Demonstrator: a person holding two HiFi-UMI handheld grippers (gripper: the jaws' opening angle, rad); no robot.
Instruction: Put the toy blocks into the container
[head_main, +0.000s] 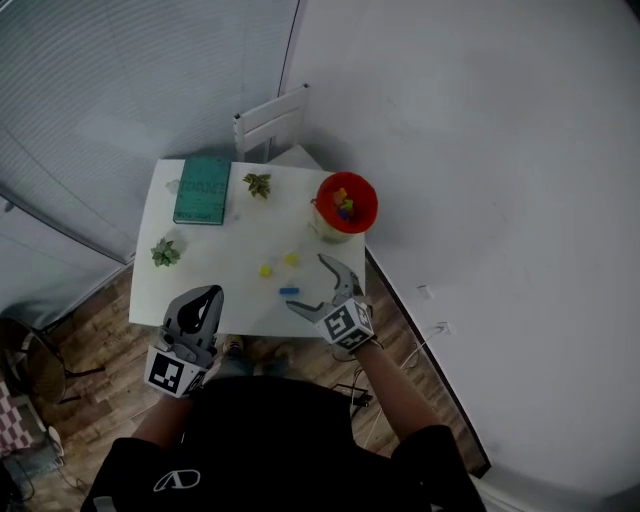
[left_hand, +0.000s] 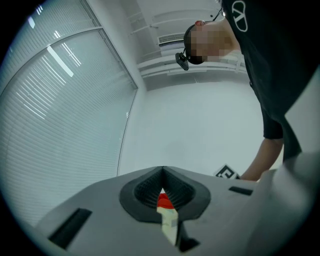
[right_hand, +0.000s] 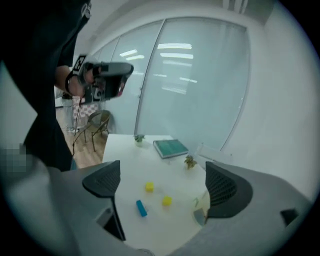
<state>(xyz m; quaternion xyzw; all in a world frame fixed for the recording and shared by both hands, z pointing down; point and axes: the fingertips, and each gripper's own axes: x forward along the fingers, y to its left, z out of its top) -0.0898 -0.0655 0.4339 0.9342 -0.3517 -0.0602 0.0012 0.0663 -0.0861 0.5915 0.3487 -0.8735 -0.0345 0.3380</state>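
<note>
A red container (head_main: 347, 200) holding several coloured blocks stands at the white table's (head_main: 215, 290) right edge. Two yellow blocks (head_main: 266, 270) (head_main: 291, 259) and a blue block (head_main: 289, 291) lie on the table near its front. My right gripper (head_main: 305, 281) hangs open just right of the blue block, with nothing between its fingers. The right gripper view looks past the right gripper (right_hand: 161, 182) at the blue block (right_hand: 141, 208) and both yellow blocks (right_hand: 149, 187) (right_hand: 166, 201). My left gripper (head_main: 207, 295) is shut over the table's front left edge; the left gripper (left_hand: 162, 170) shows its jaws meeting.
A green book (head_main: 203, 189) lies at the table's back left. One small potted plant (head_main: 258, 184) stands beside it and another (head_main: 165, 253) sits at the left edge. A white chair (head_main: 270, 122) stands behind the table, against the glass wall.
</note>
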